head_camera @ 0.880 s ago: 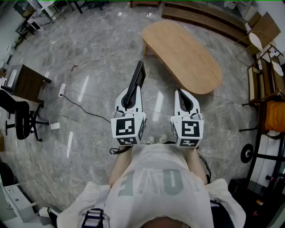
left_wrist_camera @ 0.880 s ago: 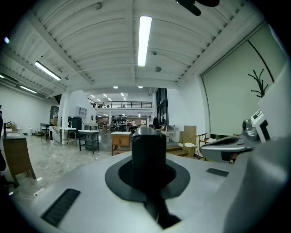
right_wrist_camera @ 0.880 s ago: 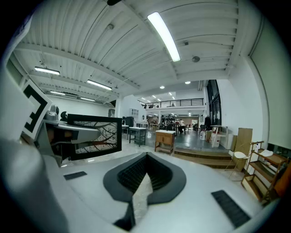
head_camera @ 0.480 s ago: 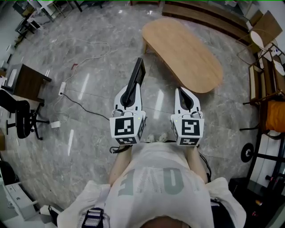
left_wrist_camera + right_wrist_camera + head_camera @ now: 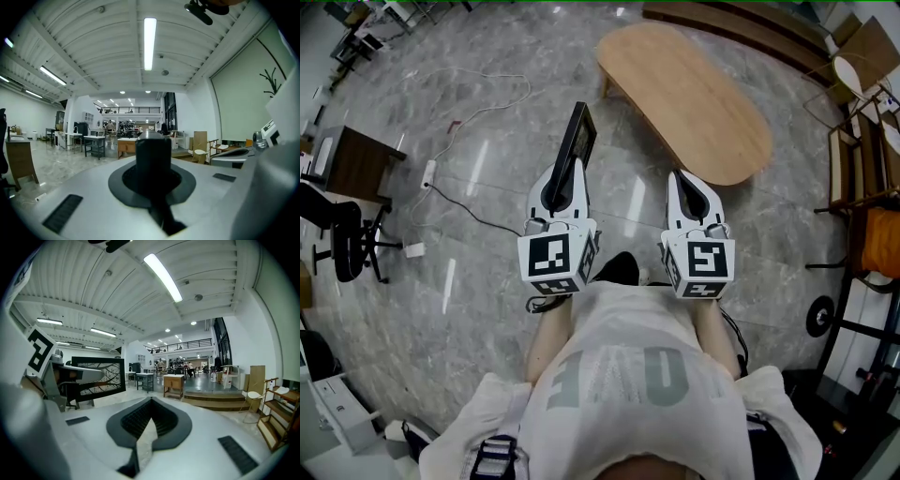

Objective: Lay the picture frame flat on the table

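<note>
**Picture frame carried nearer, not yet over the worktop**

Picture frame [image 5: 578,139] rides edge-up in the left tool [image 5: 566,178], whose jaws are clamped tight on its lower edge; the black frame stands nearly upright above the marble floor [image 5: 478,187], near the oval wooden worktop [image 5: 694,103] but not over it. The right tool [image 5: 678,180] is held level beside it, tips closed together and gripping nothing. Compared with a moment ago, both tools and the frame have shifted a little up and to the left in the head view. A dark shoe [image 5: 619,269] now shows between the tools, which suggests a step forward. The task looks to be in its approach stage, with the laying-down still to come.
</note>
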{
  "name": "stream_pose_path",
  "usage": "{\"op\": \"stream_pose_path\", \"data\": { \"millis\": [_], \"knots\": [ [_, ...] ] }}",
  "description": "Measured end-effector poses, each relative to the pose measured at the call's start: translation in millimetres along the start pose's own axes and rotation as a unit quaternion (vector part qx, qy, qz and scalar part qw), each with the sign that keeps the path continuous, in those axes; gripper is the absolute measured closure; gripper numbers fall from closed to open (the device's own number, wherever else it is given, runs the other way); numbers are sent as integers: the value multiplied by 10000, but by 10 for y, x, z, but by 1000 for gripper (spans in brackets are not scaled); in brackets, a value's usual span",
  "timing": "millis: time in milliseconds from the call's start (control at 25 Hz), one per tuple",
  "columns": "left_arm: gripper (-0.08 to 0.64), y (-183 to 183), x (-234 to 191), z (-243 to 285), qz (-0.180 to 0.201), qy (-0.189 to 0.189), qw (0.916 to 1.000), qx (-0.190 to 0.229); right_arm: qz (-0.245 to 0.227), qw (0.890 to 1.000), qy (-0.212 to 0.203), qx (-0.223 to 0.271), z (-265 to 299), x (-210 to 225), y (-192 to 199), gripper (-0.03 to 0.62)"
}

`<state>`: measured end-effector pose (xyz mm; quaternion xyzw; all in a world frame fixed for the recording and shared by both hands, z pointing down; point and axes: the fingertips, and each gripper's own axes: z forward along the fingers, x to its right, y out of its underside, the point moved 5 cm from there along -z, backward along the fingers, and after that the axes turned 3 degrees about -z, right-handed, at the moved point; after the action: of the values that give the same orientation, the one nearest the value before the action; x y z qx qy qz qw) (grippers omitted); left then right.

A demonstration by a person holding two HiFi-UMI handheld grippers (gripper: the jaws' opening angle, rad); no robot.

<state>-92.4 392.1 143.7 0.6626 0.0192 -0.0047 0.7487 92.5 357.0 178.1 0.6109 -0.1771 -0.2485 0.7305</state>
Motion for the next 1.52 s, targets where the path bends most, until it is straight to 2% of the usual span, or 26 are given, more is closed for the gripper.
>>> {"op": "stream_pose_path", "data": {
  "millis": [440,880,1240,1520],
  "knots": [
    [540,35,-47,238,-46,-253,9995,173,-61,9998,-153,73,206,238,87,586],
    [541,21,-127,827,-140,-164,9991,353,-228,9995,-106,215,713,493,5,586],
    [540,-177,-524,1706,-119,-12,9997,230,-102,9999,-62,70,1623,627,-182,586],
    [540,-431,-1046,2787,-95,254,9993,239,-91,9998,151,37,2716,782,-581,586]
  ]
}}
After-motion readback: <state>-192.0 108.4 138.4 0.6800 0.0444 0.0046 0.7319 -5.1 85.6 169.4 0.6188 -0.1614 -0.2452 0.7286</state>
